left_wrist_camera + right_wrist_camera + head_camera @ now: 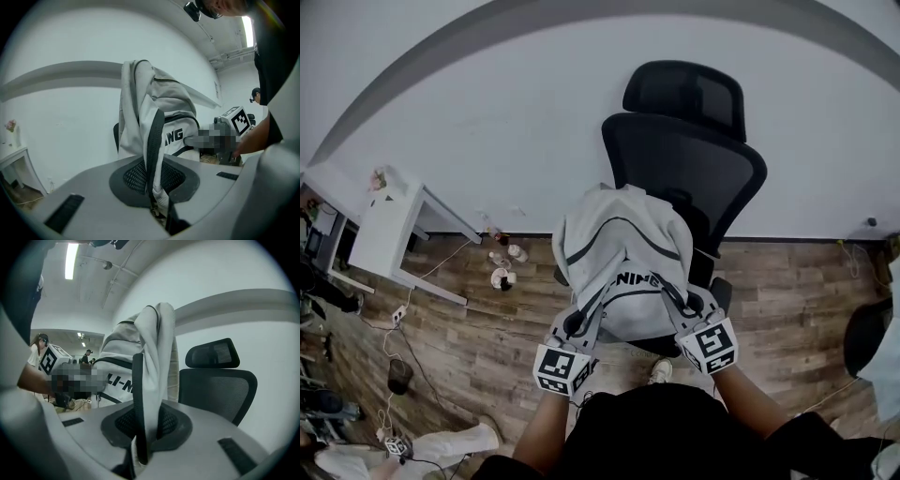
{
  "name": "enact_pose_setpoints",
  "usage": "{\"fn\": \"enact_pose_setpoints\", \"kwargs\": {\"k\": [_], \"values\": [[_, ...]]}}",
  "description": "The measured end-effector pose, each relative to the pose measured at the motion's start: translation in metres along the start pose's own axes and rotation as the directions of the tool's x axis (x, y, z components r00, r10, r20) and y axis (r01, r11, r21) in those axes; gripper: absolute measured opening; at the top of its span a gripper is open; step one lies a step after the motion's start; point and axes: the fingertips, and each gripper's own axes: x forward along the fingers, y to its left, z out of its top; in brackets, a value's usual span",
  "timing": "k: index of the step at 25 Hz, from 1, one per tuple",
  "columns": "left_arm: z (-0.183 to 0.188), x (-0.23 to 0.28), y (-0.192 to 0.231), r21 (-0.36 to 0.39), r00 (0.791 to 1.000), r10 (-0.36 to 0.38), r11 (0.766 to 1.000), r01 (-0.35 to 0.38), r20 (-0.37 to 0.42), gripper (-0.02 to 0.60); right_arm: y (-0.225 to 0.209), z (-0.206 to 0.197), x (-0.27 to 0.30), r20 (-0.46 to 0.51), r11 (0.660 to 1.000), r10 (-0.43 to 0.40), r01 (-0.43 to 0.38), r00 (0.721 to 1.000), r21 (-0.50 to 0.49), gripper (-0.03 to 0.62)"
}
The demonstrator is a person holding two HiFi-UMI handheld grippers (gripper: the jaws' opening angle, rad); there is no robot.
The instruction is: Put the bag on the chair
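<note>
A light grey backpack (pixel 623 253) with dark trim hangs by its two shoulder straps in front of a black mesh office chair (pixel 689 159), over the seat. My left gripper (pixel 577 323) is shut on the left strap (pixel 153 150), which runs up from between the jaws. My right gripper (pixel 682 305) is shut on the right strap (pixel 137 399). In the left gripper view the bag (pixel 154 117) fills the middle and the other gripper (pixel 225 136) shows at right. The right gripper view has the bag (pixel 140 348) in front, with the chair back (pixel 218 385) behind it on the right.
A white desk (pixel 389 230) stands at left by the wall. Small bottles (pixel 502 267) sit on the wood floor left of the chair. Cables and a power strip (pixel 398 314) lie on the left floor. A dark object (pixel 867 337) is at far right.
</note>
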Motion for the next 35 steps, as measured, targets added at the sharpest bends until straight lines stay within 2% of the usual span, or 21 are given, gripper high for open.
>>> {"fn": "enact_pose_setpoints", "kwargs": {"k": [5,9,11,23,30,35], "values": [[0.0,0.013,0.002,0.03,1.0,-0.011,0.999,0.011,-0.004,0.047,-0.009,-0.002,0.004,0.005,1.0,-0.021,0.021,1.0,0.002,0.055],[0.007,0.075,0.005,0.029,0.999,-0.025,0.999,0.026,-0.043,0.046,-0.065,-0.011,0.024,-0.016,0.999,-0.037,0.037,0.999,0.028,0.055],[0.006,0.091,0.008,0.021,0.998,-0.035,0.999,0.036,-0.045,0.046,-0.077,-0.016,0.031,-0.025,0.998,-0.053,0.054,0.998,0.036,0.055],[-0.002,0.163,0.036,0.005,0.985,-0.145,0.989,0.146,-0.089,0.048,-0.124,-0.034,0.072,-0.098,0.983,-0.158,0.166,0.983,0.076,0.055],[-0.026,0.201,0.06,0.009,0.974,-0.174,0.984,0.178,-0.146,0.048,-0.142,-0.065,0.107,-0.169,0.978,-0.171,0.188,0.971,0.091,0.055],[-0.044,0.223,0.07,0.008,0.958,-0.198,0.979,0.204,-0.206,0.048,-0.151,-0.09,0.127,-0.23,0.975,-0.159,0.19,0.96,0.12,0.055]]}}
